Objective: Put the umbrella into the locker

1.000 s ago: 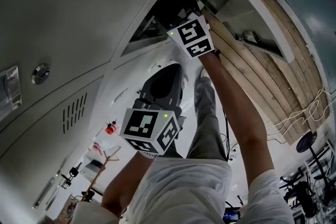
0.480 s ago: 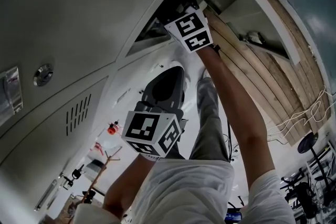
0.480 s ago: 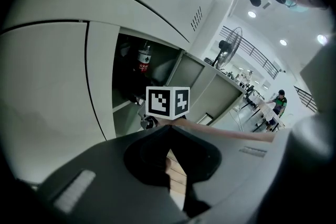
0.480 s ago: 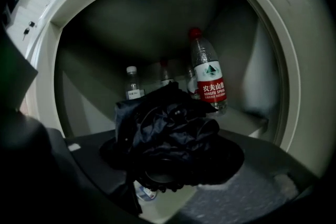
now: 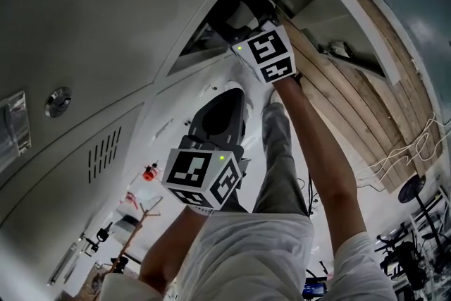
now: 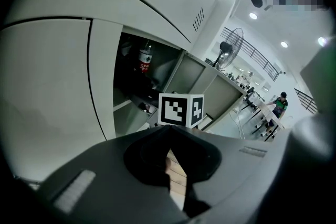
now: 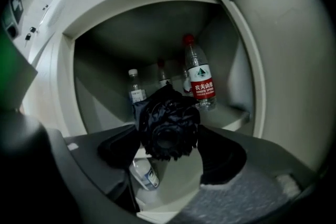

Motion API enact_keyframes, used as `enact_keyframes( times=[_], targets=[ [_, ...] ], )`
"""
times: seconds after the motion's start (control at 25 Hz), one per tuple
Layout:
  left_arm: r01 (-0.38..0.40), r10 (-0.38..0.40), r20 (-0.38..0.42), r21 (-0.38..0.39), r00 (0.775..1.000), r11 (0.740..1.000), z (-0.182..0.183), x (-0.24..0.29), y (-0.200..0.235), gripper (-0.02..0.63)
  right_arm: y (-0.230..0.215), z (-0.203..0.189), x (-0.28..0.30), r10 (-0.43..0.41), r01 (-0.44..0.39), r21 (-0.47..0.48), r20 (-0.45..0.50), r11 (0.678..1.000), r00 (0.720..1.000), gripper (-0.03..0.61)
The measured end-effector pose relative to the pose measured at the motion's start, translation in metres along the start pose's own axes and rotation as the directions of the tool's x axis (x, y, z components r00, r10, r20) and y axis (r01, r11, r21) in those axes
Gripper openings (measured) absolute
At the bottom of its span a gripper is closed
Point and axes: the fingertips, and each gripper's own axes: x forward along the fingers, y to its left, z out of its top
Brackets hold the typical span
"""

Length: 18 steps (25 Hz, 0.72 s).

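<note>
Right gripper (image 7: 170, 153) jaws wider, umbrella (image 7: 168, 123) between

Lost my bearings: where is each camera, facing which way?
Head view: on the head, facing down beside the lockers; forearms, marker cubes show.
Left gripper view: on the left hand-held gripper, facing the open locker; jaws shut.
Right gripper view: on the right hand-held gripper, facing into it; jaws just been opening around the umbrella.
Shared: head and left views show the right marker cube.

white short-sleeved shirt (image 5: 246, 257), grey trousers (image 5: 278, 151), forearms (image 5: 320, 158) bare.
</note>
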Motion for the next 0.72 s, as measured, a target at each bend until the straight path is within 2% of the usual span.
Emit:
enact_keyframes(
  times=[0.52,0.72],
  targets=[
    [0.004,-0.004,0.006,-0.001,1.000,1.000,-0.003,-0.001,-0.004,0.015,0.001,-0.008,-0.020,-0.041,0.041,-0.029,0.004,0.999,0.999,0.235],
    [0.001,-0.001,0.001,0.003,1.000,1.000,-0.004,-0.001,-0.003,0.015,0.000,-0.003,-0.012,-0.032,0.032,-0.039,0.007,0.999,0.999,0.228]
  ],
)
